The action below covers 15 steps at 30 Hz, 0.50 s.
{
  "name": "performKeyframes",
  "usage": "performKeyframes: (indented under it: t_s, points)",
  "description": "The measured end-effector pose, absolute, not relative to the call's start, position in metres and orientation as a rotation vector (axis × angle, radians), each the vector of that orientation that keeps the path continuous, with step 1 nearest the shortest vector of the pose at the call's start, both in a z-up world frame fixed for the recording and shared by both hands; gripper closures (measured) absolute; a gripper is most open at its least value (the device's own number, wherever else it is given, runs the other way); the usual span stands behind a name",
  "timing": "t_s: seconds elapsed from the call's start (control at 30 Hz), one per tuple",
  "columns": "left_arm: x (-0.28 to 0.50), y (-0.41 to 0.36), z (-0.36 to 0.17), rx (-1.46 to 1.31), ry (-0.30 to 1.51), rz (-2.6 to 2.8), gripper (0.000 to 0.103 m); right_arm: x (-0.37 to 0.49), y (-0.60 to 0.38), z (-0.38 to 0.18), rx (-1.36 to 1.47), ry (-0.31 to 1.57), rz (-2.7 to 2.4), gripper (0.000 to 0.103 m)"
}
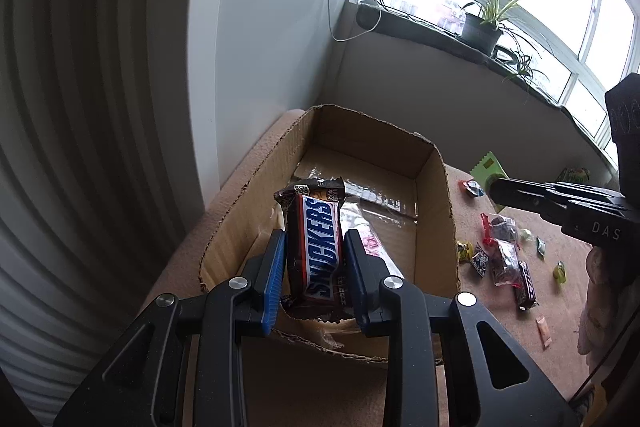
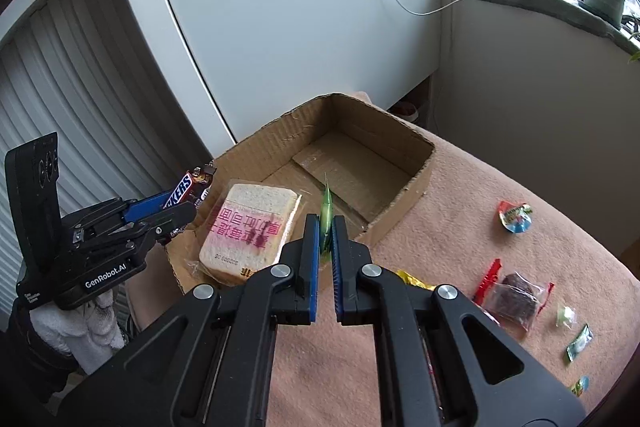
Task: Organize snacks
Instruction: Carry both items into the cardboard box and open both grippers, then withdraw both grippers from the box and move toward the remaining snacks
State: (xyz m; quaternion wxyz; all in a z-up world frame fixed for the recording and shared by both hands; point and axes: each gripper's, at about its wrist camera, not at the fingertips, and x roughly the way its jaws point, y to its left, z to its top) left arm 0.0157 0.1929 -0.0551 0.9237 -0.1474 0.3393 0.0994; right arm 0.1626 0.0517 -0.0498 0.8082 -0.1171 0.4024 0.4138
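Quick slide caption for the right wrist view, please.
Right gripper pinches a green packet above the box; left gripper brings a Snickers.

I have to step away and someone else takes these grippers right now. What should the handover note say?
Left gripper: shut on the Snickers bar, over the cardboard box.
Right gripper: shut on a thin green packet, near the box's edge.
Done: wrapped bread lies in the box.
Left: drop both items in, then collect the small snacks scattered on the pink cloth.
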Motion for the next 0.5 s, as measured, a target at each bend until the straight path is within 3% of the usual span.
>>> performKeyframes:
  t_s: [0.13,0.2,0.27,0.3,0.5]
  points:
    - [0.017,0.197,-0.056,-0.307,0.702,0.206,0.074,0.166,0.066,-0.053,-0.256,0.869,0.885,0.095]
    - [0.017,0.2,-0.056,-0.31,0.704,0.207,0.071,0.167,0.069,-0.053,-0.242,0.874,0.892,0.082]
    - [0.015,0.2,-0.054,-0.311,0.7,0.204,0.058,0.167,0.067,-0.051,-0.229,0.864,0.888,0.049]
    - [0.014,0.199,-0.053,-0.307,0.695,0.2,0.045,0.166,0.065,-0.049,-0.225,0.852,0.882,0.043]
    - [0.008,0.195,-0.043,-0.291,0.658,0.19,0.043,0.161,0.041,-0.039,-0.173,0.843,0.847,0.04]
